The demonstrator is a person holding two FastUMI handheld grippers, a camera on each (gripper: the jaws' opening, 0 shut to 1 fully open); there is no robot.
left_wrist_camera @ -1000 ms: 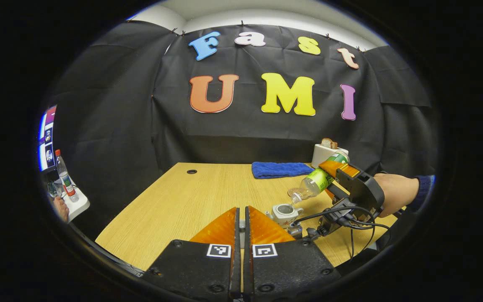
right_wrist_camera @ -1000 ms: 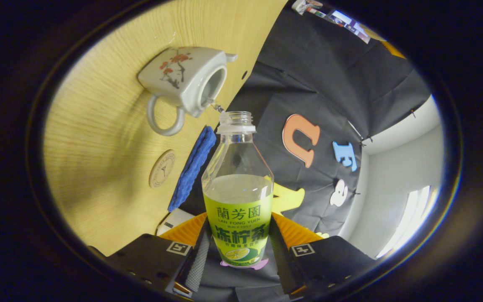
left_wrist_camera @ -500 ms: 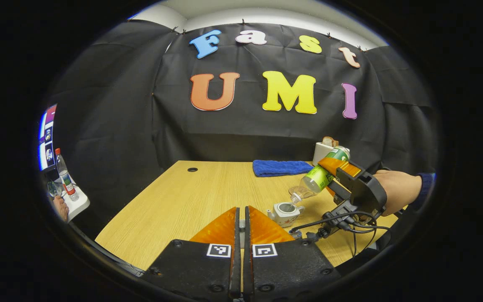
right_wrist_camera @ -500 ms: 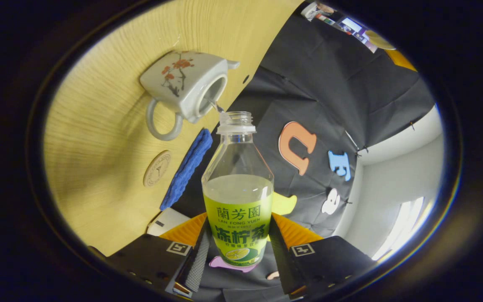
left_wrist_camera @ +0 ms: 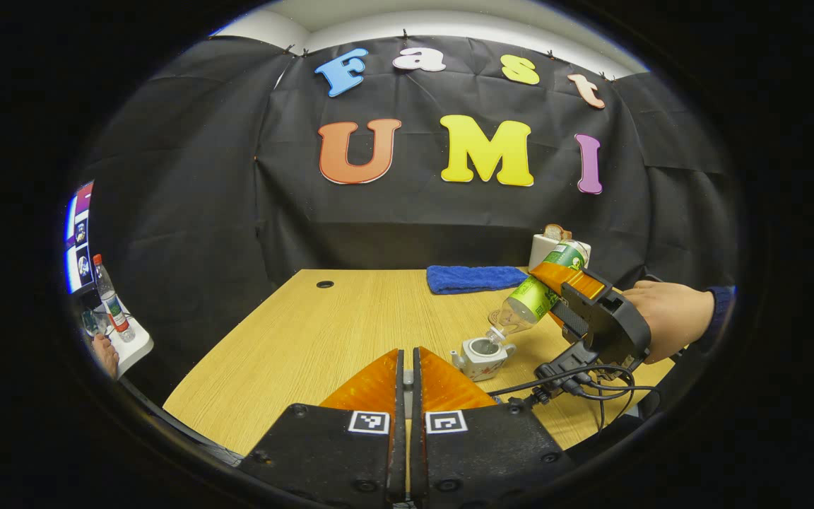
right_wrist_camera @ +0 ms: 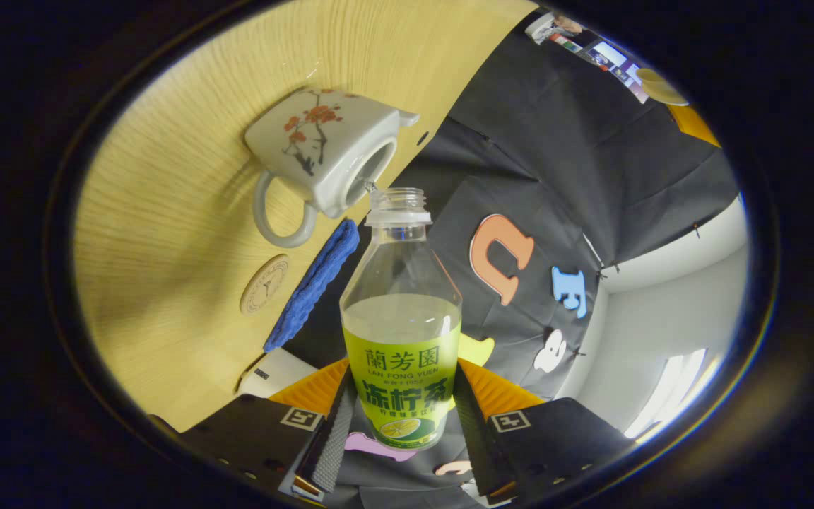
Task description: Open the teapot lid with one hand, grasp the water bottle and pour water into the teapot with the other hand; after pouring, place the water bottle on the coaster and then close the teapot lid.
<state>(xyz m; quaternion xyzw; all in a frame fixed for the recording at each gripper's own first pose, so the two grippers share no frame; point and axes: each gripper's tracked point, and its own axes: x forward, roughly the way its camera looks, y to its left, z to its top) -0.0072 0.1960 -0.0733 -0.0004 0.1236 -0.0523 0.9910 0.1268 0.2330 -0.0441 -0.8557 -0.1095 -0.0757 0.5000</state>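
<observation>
The white teapot (left_wrist_camera: 481,351) with a red blossom print (right_wrist_camera: 322,159) stands on the wooden table, its top uncovered. My right gripper (right_wrist_camera: 400,382) is shut on the green-labelled water bottle (right_wrist_camera: 400,318), tipped mouth-down right over the pot's opening, and a thin stream runs in. From the left gripper view the bottle (left_wrist_camera: 534,300) slants down to the pot, held by that gripper (left_wrist_camera: 555,297) and a hand (left_wrist_camera: 668,314). My left gripper (left_wrist_camera: 407,357) hangs near the table's front, fingers pressed almost together on a thin pale sliver, seemingly the lid. The round coaster (right_wrist_camera: 263,284) lies beyond the pot's handle.
A blue cloth (left_wrist_camera: 474,278) lies at the table's back edge, with a white box (left_wrist_camera: 555,247) to its right. Cables (left_wrist_camera: 576,382) trail from the right gripper over the table's front right. A small side table with a bottle (left_wrist_camera: 111,304) stands far left.
The left gripper has drawn back and up a little, so the teapot looks smaller. The bottle stays tipped over the pot, and its mouth has come closer to the opening.
</observation>
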